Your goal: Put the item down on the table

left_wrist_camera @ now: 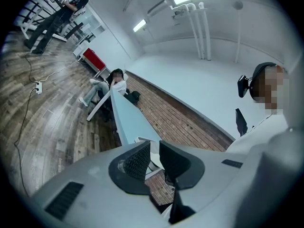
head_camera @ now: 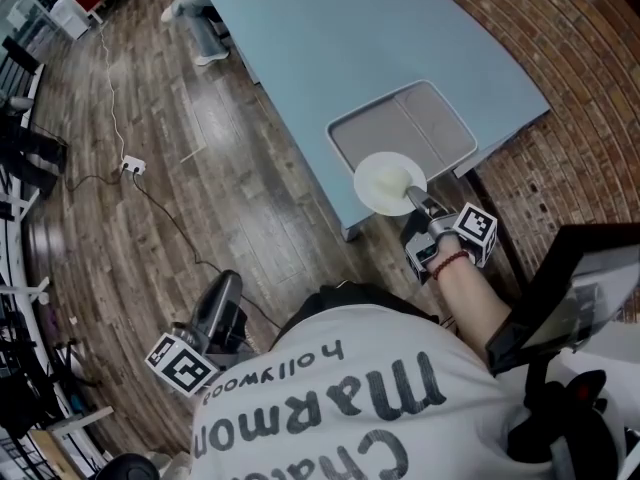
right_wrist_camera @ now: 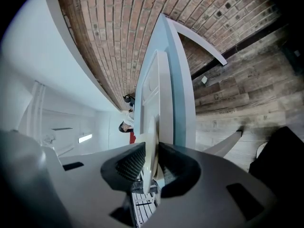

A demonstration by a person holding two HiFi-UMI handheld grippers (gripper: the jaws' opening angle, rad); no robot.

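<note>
A round white plate (head_camera: 388, 182) hangs over the near corner of the light blue table (head_camera: 330, 38), overlapping the front edge of a grey two-part tray (head_camera: 440, 128). My right gripper (head_camera: 418, 201) is shut on the plate's near rim. In the right gripper view the plate (right_wrist_camera: 151, 141) runs edge-on between the pads, with the tray (right_wrist_camera: 156, 89) and table (right_wrist_camera: 178, 94) beyond. My left gripper (head_camera: 232, 280) hangs low beside the person's body, over the wood floor. Its jaws (left_wrist_camera: 154, 161) stand close together with nothing between them.
A cable and power strip (head_camera: 132, 165) lie on the wood floor to the left. A seated person (head_camera: 195, 18) is at the table's far end. Brick paving (head_camera: 580, 88) runs along the table's right side. A black chair (head_camera: 580, 278) stands by the right arm.
</note>
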